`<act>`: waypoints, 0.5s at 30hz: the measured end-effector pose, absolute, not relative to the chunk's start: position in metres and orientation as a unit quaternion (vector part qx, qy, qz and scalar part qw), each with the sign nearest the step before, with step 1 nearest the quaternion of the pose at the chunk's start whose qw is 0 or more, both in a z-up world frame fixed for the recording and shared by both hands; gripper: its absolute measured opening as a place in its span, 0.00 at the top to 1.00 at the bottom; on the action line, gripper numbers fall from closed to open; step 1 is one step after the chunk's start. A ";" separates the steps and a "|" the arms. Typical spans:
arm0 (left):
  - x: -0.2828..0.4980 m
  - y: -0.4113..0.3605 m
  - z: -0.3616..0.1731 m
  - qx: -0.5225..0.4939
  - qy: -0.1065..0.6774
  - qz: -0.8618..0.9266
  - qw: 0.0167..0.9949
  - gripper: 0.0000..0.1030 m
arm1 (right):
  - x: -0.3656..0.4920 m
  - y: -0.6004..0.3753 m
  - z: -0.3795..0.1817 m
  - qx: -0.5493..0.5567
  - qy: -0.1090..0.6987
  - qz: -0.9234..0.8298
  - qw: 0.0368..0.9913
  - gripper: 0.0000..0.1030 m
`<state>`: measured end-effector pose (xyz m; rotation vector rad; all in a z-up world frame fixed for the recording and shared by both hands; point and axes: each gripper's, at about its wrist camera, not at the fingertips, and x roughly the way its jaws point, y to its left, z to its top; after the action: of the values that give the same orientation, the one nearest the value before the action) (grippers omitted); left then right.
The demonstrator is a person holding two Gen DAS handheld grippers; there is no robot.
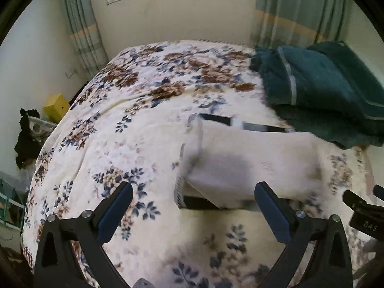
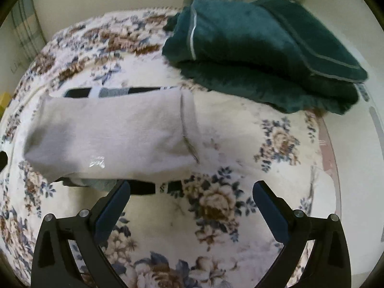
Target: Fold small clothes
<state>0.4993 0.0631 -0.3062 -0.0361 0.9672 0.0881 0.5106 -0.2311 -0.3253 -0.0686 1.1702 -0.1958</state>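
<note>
A small white garment (image 1: 249, 163) lies folded flat on the floral bedspread (image 1: 134, 129), with a black, white and grey striped band (image 1: 244, 123) showing along its far edge and a dark band along its near edge. It also shows in the right wrist view (image 2: 112, 134), with the striped band (image 2: 112, 92) behind it. My left gripper (image 1: 193, 206) is open and empty, just in front of the garment's near edge. My right gripper (image 2: 192, 204) is open and empty, in front of the garment's right end. Part of the right gripper (image 1: 364, 213) shows at the left view's right edge.
A folded dark green blanket (image 1: 321, 88) lies on the bed's far right, close behind the garment; it also shows in the right wrist view (image 2: 259, 50). A yellow box (image 1: 56, 106) and dark clutter (image 1: 25, 139) stand on the floor left of the bed. Curtains and a window are behind.
</note>
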 end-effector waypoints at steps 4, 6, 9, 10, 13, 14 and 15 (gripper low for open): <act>0.458 0.046 -0.260 -0.012 0.445 0.037 0.895 0.00 | 0.465 -0.237 -0.271 -0.023 0.525 -0.097 0.845 0.00; 0.437 0.041 -0.237 -0.015 0.434 0.032 0.900 0.00 | 0.438 -0.238 -0.240 -0.024 0.512 -0.098 0.853 0.00; 0.403 0.035 -0.202 -0.022 0.418 0.029 0.908 0.00 | 0.400 -0.241 -0.198 -0.028 0.488 -0.101 0.866 0.00; 0.391 0.033 -0.189 -0.023 0.411 0.028 0.911 0.00 | 0.385 -0.243 -0.183 -0.024 0.481 -0.101 0.871 0.00; 0.356 0.027 -0.156 -0.019 0.391 0.026 0.920 0.00 | 0.343 -0.248 -0.138 -0.020 0.459 -0.101 0.883 0.00; 0.346 0.025 -0.146 -0.018 0.385 0.026 0.923 0.00 | 0.330 -0.250 -0.125 -0.020 0.450 -0.099 0.887 0.00; 0.335 0.024 -0.136 -0.015 0.377 0.026 0.926 0.00 | 0.314 -0.251 -0.110 -0.022 0.441 -0.100 0.892 0.00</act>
<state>0.3355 0.0236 -0.1362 -0.0312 0.7742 0.0536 0.3141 -0.2507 -0.1096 -0.0451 0.9146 -0.2068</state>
